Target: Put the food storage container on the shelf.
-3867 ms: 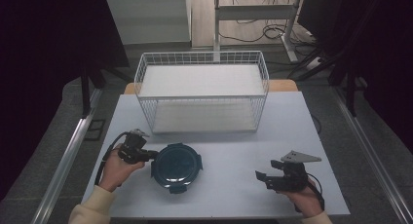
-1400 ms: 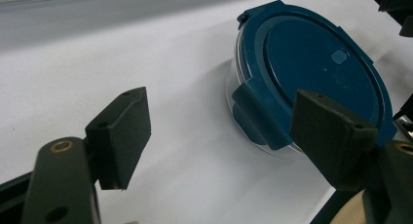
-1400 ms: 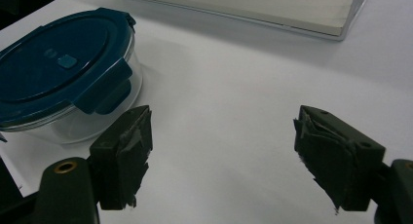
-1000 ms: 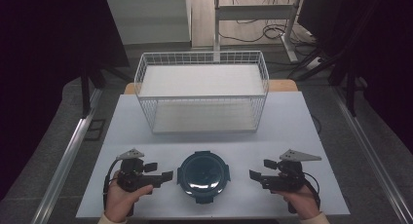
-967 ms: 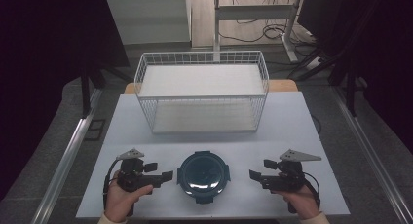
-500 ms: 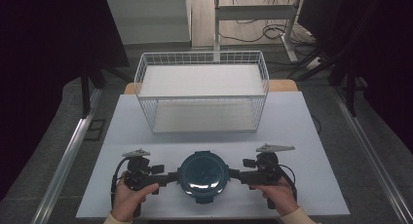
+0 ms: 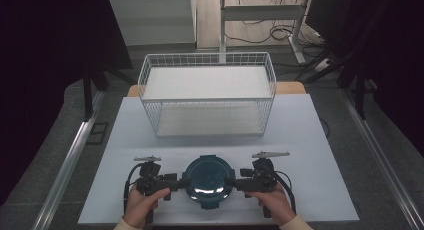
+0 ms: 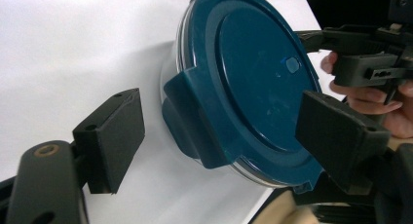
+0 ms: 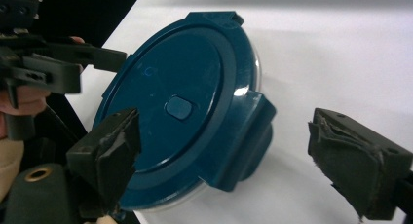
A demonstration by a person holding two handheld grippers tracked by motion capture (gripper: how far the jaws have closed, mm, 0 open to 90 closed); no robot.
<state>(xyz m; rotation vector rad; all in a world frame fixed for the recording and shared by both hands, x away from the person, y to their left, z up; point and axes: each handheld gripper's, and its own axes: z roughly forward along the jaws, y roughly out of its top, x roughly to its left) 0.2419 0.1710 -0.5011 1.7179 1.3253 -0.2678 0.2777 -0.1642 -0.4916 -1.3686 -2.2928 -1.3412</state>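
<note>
Flanking container (image 7: 208, 181), rt hand-held gripper (image 7: 231, 182) jaws just opened

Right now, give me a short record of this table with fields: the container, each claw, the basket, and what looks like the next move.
container: round, blue lid, flat on the table, near edge
left claw: open, pads either side of a lid latch, not pressing
right claw: open, jaws just widened, latch between them
basket: white wire, behind the container
likely next: close on the latches
</note>
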